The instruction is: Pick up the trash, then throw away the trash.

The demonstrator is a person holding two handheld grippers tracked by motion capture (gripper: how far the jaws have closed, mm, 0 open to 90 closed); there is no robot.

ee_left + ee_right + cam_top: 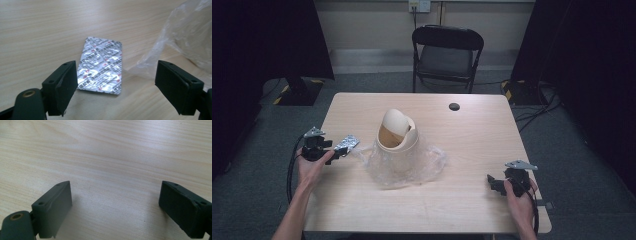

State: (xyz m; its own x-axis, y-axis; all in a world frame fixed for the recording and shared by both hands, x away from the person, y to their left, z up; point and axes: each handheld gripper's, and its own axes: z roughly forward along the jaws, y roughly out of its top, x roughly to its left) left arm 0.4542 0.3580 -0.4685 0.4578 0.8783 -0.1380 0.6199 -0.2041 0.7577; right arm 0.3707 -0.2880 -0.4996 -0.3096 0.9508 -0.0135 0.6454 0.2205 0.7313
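A silver blister pack of pills (102, 65) lies flat on the wooden table near its left edge (347, 144). My left gripper (117, 72) is low over it and open; the pack sits just ahead of the gap, closer to the left jaw, and neither pad touches it. In the high view that gripper (333, 152) is held at the table's left side. A beige swing-lid bin (397, 132) stands mid-table inside a crumpled clear plastic bag (409, 165), whose edge lies right of the pack (185, 32). My right gripper (492, 184) is open over bare wood (115, 195).
The table (472, 130) has a small black round cap (454, 106) near its far edge. A black folding chair (447, 52) stands behind the table. Cables and dark stands lie on the floor at both sides.
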